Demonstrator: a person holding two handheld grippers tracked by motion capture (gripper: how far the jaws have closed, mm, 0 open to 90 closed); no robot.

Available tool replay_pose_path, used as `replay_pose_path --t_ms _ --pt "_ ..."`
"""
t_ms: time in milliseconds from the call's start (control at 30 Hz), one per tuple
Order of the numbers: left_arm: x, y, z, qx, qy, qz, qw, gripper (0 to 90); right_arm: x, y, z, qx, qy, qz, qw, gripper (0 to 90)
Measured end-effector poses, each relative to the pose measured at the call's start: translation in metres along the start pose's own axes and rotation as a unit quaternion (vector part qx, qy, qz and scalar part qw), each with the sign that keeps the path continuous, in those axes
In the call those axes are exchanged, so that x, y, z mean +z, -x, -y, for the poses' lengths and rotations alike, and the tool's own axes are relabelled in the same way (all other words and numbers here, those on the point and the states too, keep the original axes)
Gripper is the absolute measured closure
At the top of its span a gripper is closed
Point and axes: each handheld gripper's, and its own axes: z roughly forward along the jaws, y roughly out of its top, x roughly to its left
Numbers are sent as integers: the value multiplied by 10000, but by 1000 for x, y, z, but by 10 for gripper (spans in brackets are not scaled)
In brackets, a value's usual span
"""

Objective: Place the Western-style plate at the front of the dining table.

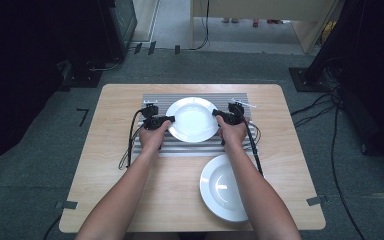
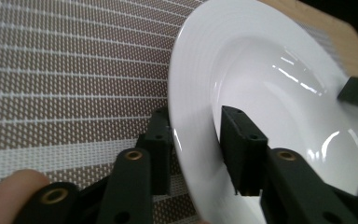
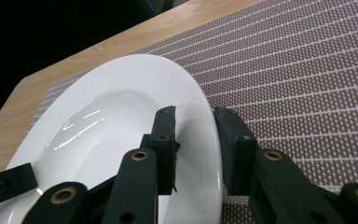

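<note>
A white deep plate (image 1: 192, 119) lies on a striped woven placemat (image 1: 150, 145) at the middle of the table. My left gripper (image 1: 167, 120) is at the plate's left rim and my right gripper (image 1: 216, 114) at its right rim. In the left gripper view the plate (image 2: 270, 93) has its rim between the jaws of the left gripper (image 2: 193, 121), one jaw under it and one over, with slack showing. In the right gripper view the right gripper (image 3: 195, 116) straddles the plate (image 3: 102, 116) at its rim the same way, and the pads do not press.
A second white deep plate (image 1: 225, 187) sits on the bare wooden table (image 1: 115, 165) near the front right, under the person's right forearm. Cables trail from both grippers across the mat. Beyond the table's edges lies grey carpet with more cables.
</note>
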Motion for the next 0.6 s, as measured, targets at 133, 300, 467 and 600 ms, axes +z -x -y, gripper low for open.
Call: replay_pose_path --t_ms 133,300,467,600 --pt "-6 2 0 289 -28 -224 9993 426 -2 2 -1 -285 37 148 9995 574" --pt "-19 -1 3 256 -12 -218 9994 225 -12 9 -8 -268 86 139 9995 456" --pt "-32 -4 6 367 71 -313 9988 108 -31 11 -11 -366 -132 -244 9989 389" --pt "-41 -8 10 330 94 -261 9991 107 -47 10 -11 -685 -129 -361 9969 349"
